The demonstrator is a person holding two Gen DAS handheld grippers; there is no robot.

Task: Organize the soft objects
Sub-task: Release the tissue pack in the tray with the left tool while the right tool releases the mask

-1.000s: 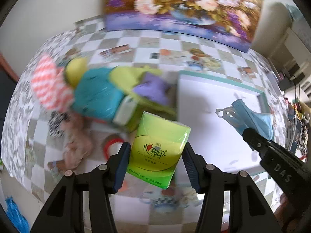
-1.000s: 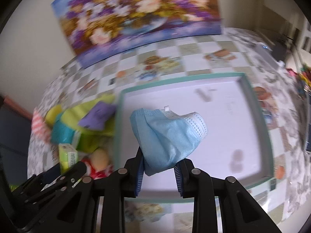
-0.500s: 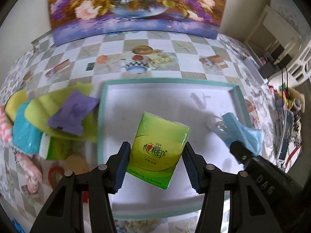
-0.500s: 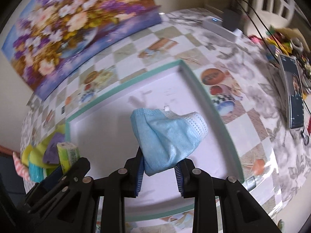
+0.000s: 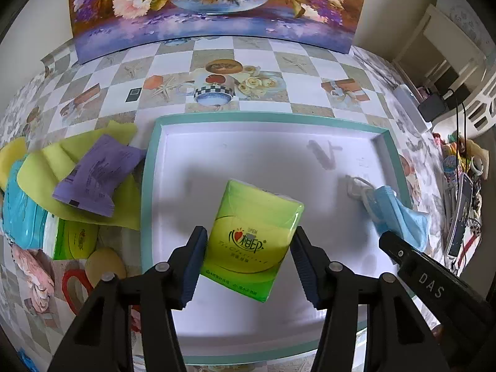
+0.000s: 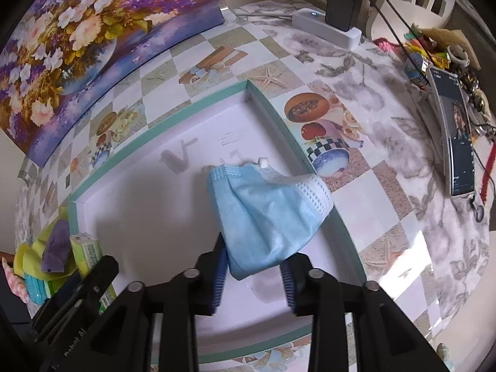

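Over the white tray (image 5: 161, 167), the left tongs (image 5: 248, 255) pinched a green tissue pack (image 5: 252, 237) while the right tongs (image 6: 251, 276) pinched a blue face mask (image 6: 263, 214), and only the right view showed a phone (image 6: 458, 130) on the counter (image 6: 387, 167) to their right.

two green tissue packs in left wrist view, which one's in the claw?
The green tissue pack over the white tray, clamped in the left claw. The other green pack lies outside the tray, under the yellow cloth.

tissue packs (image 5: 252, 238): 4 (two green) | face mask (image 6: 266, 214): 1 | tray (image 5: 148, 167): 1 | yellow cloth (image 5: 62, 167): 1
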